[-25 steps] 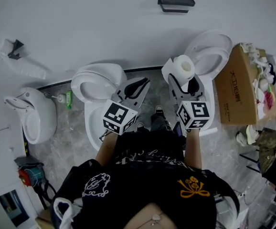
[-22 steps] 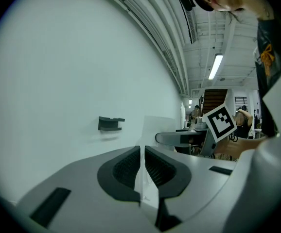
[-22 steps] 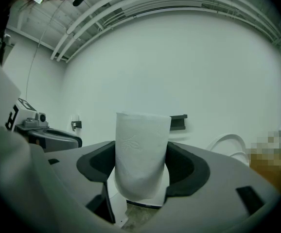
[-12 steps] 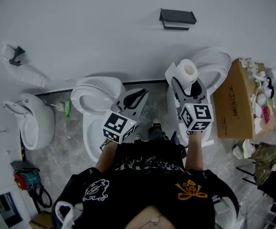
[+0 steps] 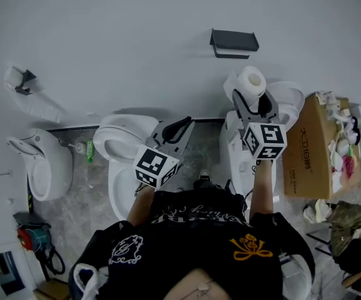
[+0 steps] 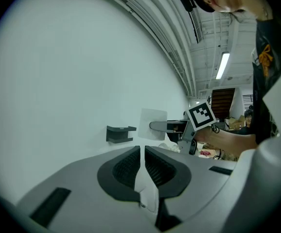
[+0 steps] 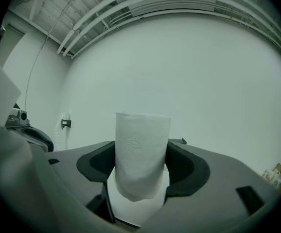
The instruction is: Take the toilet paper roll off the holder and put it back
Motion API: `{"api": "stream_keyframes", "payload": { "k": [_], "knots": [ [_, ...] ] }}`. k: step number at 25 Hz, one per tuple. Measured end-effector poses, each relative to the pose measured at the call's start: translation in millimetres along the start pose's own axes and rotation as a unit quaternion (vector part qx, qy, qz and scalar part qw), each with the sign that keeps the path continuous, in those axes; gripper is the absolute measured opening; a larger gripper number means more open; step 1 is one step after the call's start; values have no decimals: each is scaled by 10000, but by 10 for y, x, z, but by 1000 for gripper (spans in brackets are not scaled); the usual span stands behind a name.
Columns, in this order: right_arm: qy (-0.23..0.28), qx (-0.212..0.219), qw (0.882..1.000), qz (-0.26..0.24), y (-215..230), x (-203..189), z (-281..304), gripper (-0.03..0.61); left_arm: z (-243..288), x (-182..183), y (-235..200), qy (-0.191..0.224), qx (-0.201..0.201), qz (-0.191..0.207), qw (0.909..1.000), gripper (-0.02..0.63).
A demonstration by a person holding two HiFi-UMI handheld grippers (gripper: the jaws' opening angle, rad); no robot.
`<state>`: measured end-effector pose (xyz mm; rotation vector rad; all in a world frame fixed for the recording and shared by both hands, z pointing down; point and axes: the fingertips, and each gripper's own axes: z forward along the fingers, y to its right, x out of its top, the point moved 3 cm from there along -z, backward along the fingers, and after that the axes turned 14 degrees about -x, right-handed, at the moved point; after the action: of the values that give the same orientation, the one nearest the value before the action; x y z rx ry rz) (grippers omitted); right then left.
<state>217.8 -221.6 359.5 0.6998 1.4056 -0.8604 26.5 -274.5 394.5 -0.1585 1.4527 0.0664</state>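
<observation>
The white toilet paper roll (image 5: 252,83) stands upright between the jaws of my right gripper (image 5: 253,97), which is shut on it. It hangs just below and right of the black wall holder (image 5: 233,42), apart from it. In the right gripper view the roll (image 7: 142,149) fills the gap between the dark pads, and a corner of the holder (image 7: 178,141) peeks out behind it. My left gripper (image 5: 179,130) is lower and to the left, shut with nothing held. Its own view shows the holder (image 6: 119,133) and the roll (image 6: 152,124) ahead.
A white toilet (image 5: 121,136) sits under the left gripper and another (image 5: 286,99) under the right. An open cardboard box (image 5: 311,142) with clutter stands at the right. A white fixture (image 5: 40,164) and a second wall bracket (image 5: 19,80) are at the left.
Both grippers have moved forward towards the wall. The right one has risen with the roll and now sits much closer to the black holder.
</observation>
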Motion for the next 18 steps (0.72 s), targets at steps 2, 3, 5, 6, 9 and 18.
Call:
{"api": "stream_keyframes", "payload": {
  "k": [2,3,5,6,9,18],
  "knots": [
    [50,5,10000,-47,57,74,160,318,77,49,-74,9,6,20,10000,38],
    [78,8,9999,-72,91,111,238,318,119,67,-103,6,11,27,10000,38],
    [141,17,9998,-137,173,188,391,318,212,93,-146,-8,19,32,10000,38],
    [175,20,9997,-180,217,228,467,318,258,103,-162,-15,22,31,10000,38],
    [295,5,9991,-321,342,357,714,318,378,112,-216,-50,39,16,10000,38],
    [499,-197,9980,-334,698,602,1551,318,544,77,-341,-203,168,-58,9996,38]
  ]
}}
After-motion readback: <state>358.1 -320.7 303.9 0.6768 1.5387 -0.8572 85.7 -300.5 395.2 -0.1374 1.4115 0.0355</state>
